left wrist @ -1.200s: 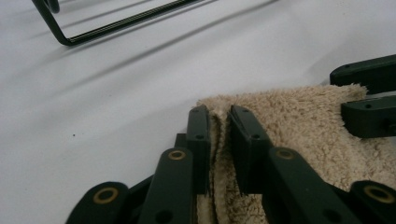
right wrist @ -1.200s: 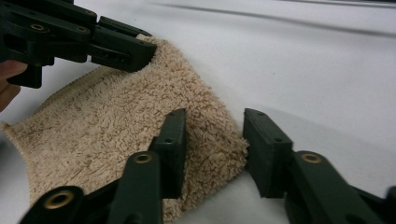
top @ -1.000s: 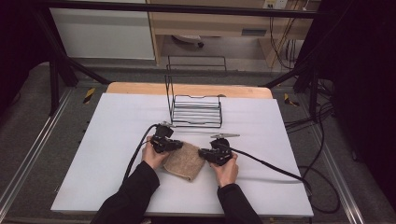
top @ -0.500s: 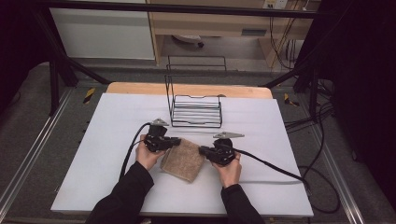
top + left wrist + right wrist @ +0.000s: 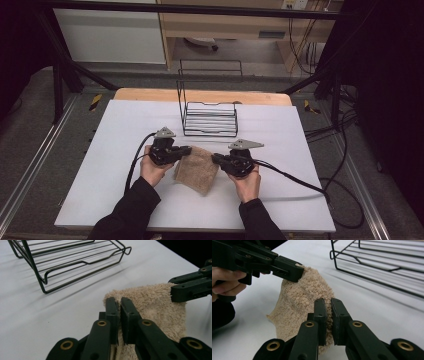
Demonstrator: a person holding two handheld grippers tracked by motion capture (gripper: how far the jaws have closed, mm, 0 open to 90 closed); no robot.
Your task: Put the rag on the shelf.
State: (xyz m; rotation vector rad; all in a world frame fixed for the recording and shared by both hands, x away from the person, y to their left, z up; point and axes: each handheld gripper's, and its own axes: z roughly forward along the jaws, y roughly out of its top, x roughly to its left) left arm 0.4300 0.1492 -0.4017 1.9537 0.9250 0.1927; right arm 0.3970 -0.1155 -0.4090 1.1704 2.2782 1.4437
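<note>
While pinched at its two upper corners, hangs just below centre of the high view: beige terry washcloth [image 5: 196, 167], lower edge draped on the white worktop [image 5: 110, 150]. Left gripper [image 5: 186, 150], fingers [image 5: 113, 315] clamped tight on the cloth's left corner. Right gripper [image 5: 216, 159], fingers [image 5: 339, 317] closed on the right corner. Above centre, well apart from the cloth, stands a black wire rack [image 5: 210, 117].

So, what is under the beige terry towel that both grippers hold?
Under the beige terry towel lies the white table top; the towel's lower corner seems to touch it. The patch directly beneath is covered, so anything there is hidden.
</note>
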